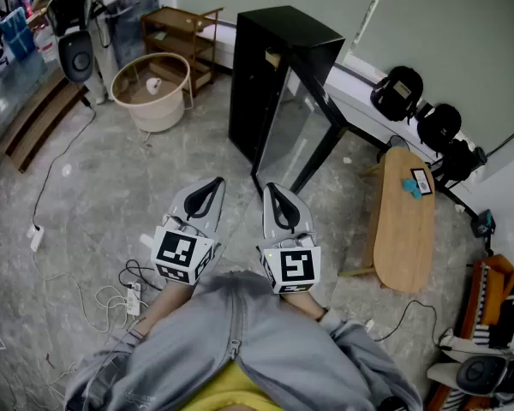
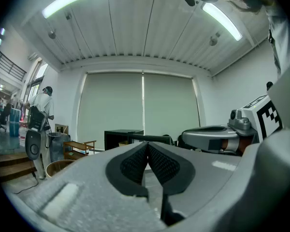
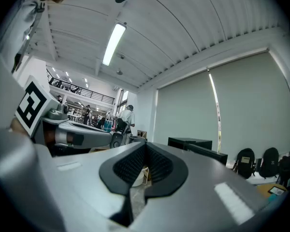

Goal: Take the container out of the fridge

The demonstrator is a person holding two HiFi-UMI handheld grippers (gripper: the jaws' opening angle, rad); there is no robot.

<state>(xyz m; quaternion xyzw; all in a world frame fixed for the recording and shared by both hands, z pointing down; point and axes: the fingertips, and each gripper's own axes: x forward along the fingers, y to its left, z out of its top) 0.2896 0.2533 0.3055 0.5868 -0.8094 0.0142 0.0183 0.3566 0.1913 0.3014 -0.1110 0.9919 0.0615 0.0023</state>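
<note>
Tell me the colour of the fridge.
The fridge is black; clearest in the head view.

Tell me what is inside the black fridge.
With the glass door standing open, the fridge shows only a tan patch near its top; what it is I cannot tell. The rest is hidden by its black walls.

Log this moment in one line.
phase: pre-reach | left gripper: shut, empty | right gripper: shut, empty | fridge: ahead | door: open | container: not visible
</note>
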